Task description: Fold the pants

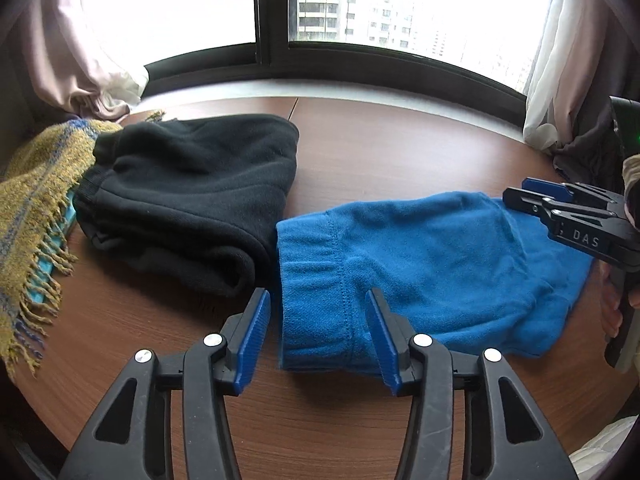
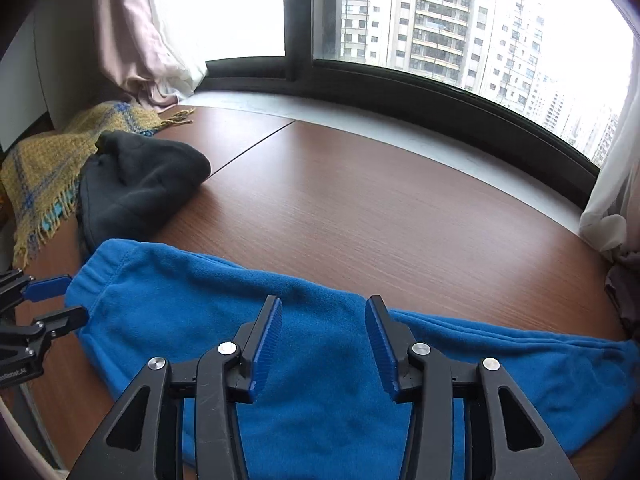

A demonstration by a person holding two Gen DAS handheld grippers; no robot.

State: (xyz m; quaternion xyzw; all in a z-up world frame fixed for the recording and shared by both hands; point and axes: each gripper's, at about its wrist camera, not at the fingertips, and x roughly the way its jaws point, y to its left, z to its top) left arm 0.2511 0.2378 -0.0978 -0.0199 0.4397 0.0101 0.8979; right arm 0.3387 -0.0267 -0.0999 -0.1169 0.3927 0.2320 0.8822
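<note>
Pants: blue fleece pants (image 1: 432, 264) lie folded on the brown desk (image 1: 380, 152), long axis running left to right, waistband end at the left.
Left claw (image 1: 316, 340): released, jaws apart over the waistband edge, angled down, nothing gripped.
Right claw (image 2: 324, 344): released, poised above the cloth's middle, pads clear of the fabric.
Nearer hand: the left, for the waistband end.
Neighbours: black garment (image 1: 188, 196) just left of the pants; yellow scarf (image 1: 36, 200) far left.

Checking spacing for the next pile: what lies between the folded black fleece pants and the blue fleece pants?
Only a narrow strip of bare brown wooden table separates the black fleece pants from the blue fleece pants, seen in the left wrist view.
</note>
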